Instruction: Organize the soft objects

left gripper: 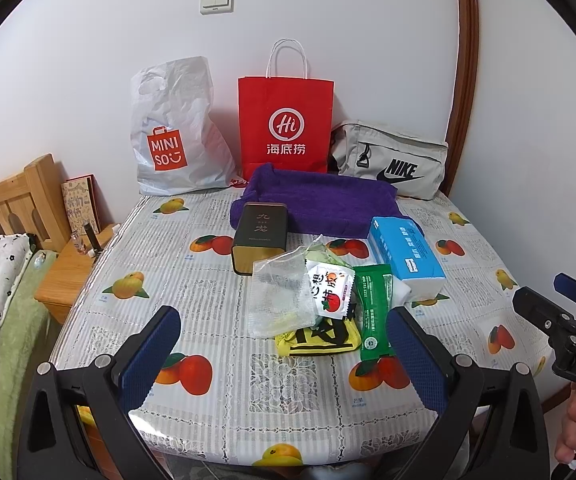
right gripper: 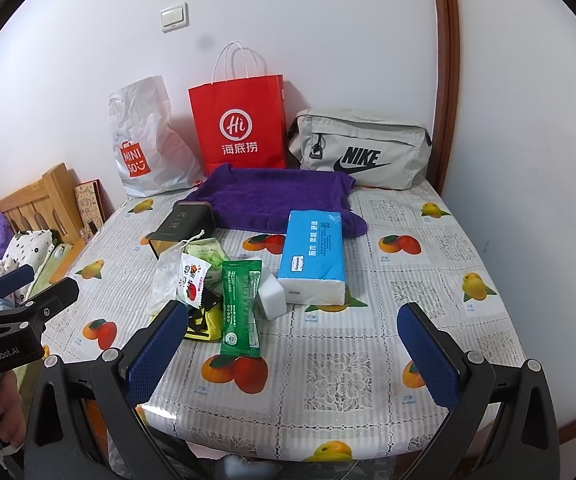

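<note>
Both grippers hover at the near table edge, jaws spread wide and empty: the left gripper (left gripper: 283, 344) faces the central clutter, the right gripper (right gripper: 292, 344) bare tablecloth. The soft items lie mid-table: purple towel (left gripper: 320, 204) at the back, tissue pack (left gripper: 406, 250) just in front of it, small packets (left gripper: 330, 296) heaped together. Three bags line the wall, probably as receptacles: plastic bag (left gripper: 175, 132), red paper bag (left gripper: 285, 120), grey pouch (left gripper: 392, 158). A rigid dark tin (left gripper: 259, 236) touches the towel and may obstruct lifting it.

glossy plastic tablecloth (right gripper: 340, 372), fuzzy purple towel (right gripper: 279, 196).
</note>
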`<control>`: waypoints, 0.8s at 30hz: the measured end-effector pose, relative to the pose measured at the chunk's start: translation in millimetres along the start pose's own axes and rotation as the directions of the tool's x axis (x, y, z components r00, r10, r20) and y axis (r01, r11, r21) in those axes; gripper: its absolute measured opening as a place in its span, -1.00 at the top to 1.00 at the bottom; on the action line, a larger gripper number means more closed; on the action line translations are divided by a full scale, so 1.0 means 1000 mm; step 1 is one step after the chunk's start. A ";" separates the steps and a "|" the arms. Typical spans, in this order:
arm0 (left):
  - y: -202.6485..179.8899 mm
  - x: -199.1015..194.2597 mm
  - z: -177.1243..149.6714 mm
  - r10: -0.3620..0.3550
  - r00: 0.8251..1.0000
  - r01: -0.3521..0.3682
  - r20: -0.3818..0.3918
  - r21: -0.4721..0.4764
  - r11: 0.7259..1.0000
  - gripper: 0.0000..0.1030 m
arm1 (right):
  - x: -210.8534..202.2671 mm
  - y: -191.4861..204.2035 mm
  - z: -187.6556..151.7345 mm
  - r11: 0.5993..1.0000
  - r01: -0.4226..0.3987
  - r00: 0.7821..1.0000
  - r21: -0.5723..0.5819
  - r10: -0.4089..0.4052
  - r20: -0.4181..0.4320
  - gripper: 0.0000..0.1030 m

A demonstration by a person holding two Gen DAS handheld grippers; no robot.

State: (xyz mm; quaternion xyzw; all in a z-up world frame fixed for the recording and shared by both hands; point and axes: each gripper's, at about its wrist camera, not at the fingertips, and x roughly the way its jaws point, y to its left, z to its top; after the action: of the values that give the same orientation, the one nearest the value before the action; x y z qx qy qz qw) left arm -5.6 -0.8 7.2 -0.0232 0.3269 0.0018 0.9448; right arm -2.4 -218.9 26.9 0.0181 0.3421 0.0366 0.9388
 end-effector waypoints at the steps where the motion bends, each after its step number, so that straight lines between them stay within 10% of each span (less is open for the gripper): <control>1: 0.000 0.000 0.000 0.000 1.000 0.000 -0.001 0.000 1.000 -1.00 | 0.000 0.000 0.000 1.000 0.000 1.000 0.001 0.000 0.000 -0.99; 24: -0.001 0.004 -0.009 -0.007 1.000 0.007 -0.011 0.004 1.000 -1.00 | -0.002 -0.002 0.000 1.000 -0.001 1.000 0.000 0.001 0.006 -0.99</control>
State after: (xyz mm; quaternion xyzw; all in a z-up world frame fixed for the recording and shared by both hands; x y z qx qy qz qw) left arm -7.9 -2.2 -2.1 -0.0225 0.3321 -0.0024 0.9430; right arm -4.1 -221.2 27.6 0.0183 0.3393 0.0370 0.9398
